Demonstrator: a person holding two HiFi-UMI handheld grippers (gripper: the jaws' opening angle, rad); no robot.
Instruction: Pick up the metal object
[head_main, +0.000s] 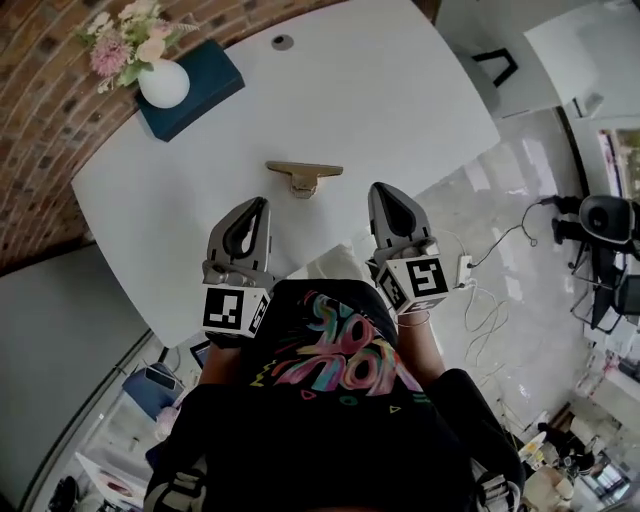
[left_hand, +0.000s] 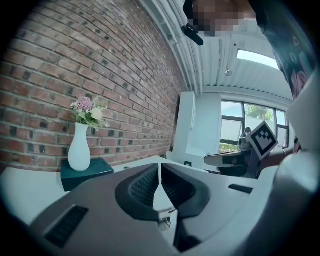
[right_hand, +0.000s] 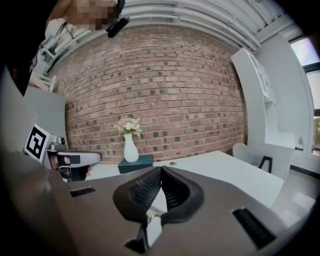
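A brass-coloured metal object (head_main: 304, 176) lies flat on the white table (head_main: 400, 90), near its front edge. My left gripper (head_main: 263, 201) hovers just short of it on the left, jaws together with nothing between them. The right gripper (head_main: 381, 187) hangs at the same height on its right, also shut and empty. In the left gripper view the jaw tips (left_hand: 160, 165) meet, and the right gripper (left_hand: 235, 162) shows beside them. In the right gripper view the tips (right_hand: 161, 170) touch, and the left gripper (right_hand: 70, 160) is at left. I cannot make out the metal object clearly in either gripper view.
A white vase of flowers (head_main: 163, 82) stands on a teal book (head_main: 205, 85) at the table's far left, against the brick wall (right_hand: 165, 90). A round cable hole (head_main: 283, 42) sits at the far edge. Cables (head_main: 485, 295) lie on the floor at right.
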